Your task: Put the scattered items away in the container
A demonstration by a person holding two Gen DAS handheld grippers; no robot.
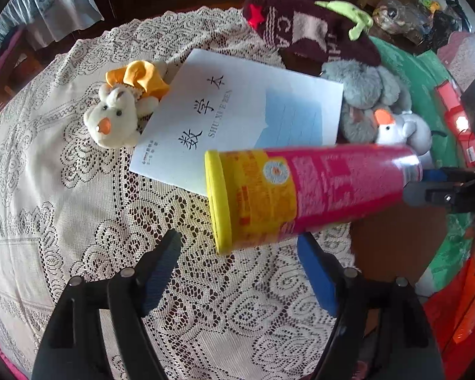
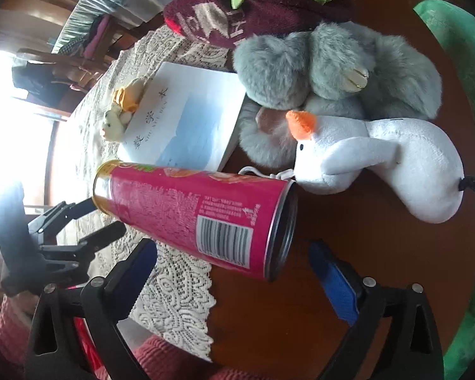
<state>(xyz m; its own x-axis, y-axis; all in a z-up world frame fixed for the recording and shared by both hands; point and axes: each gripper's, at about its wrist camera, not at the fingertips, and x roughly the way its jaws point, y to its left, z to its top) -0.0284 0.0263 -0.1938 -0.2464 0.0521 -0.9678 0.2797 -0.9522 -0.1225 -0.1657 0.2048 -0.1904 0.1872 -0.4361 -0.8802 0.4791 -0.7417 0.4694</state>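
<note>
A pink snack can (image 1: 316, 190) with a yellow lid lies tilted across the lace edge, blurred in the left wrist view. Its lid end sits just ahead of my left gripper (image 1: 237, 240), whose jaws stand wide with no pad pressing on it. The can's metal base end (image 2: 285, 228) lies ahead of my right gripper (image 2: 232, 247), also wide open and not gripping. A cream bear (image 1: 114, 120), a white exercise book (image 1: 237, 120), a grey plush (image 2: 332, 69) and a white goose plush (image 2: 380, 164) lie beyond the can.
A maroon knitted piece (image 1: 307, 31) with a green plush bit lies at the far side. The lace cloth (image 1: 79, 190) covers part of a brown wooden table (image 2: 300, 316). A green bag or bin (image 2: 459, 63) and red things (image 1: 452, 300) stand to the right. A pink sleeve (image 2: 3, 332) shows.
</note>
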